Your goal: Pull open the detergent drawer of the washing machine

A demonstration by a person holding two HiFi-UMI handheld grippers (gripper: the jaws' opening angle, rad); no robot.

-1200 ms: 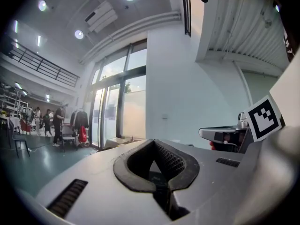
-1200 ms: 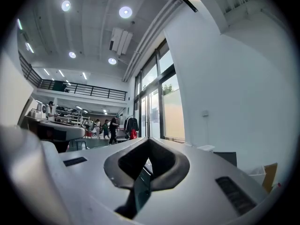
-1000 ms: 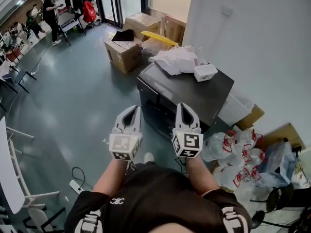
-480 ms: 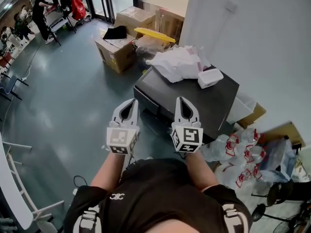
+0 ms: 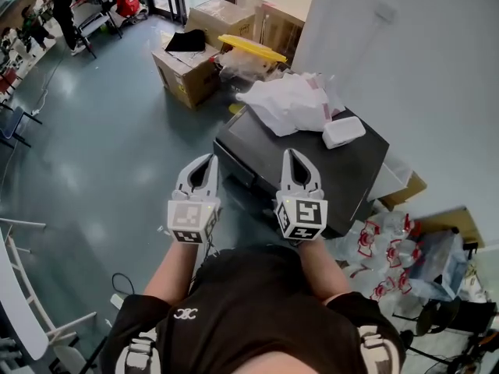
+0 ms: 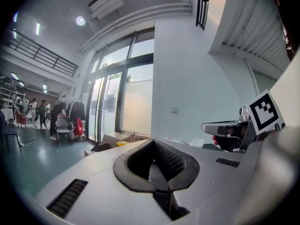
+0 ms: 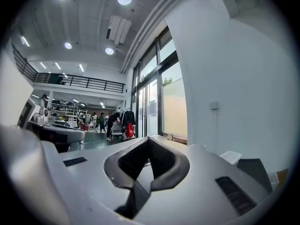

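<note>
Both tongs, the left gripper (image 5: 203, 164) and the right gripper (image 5: 296, 159), are clenched on nothing, held level before the dark-topped washing machine (image 5: 347, 170). Neither touches it, and its detergent drawer cannot be picked out on the front. Nothing looks done yet: reaching, gripping and pulling all remain.

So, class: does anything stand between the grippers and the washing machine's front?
Nothing visible does. The left gripper and right gripper face the washing machine with only air between; the white bags lie on its top. The drawer itself cannot be made out.
</note>
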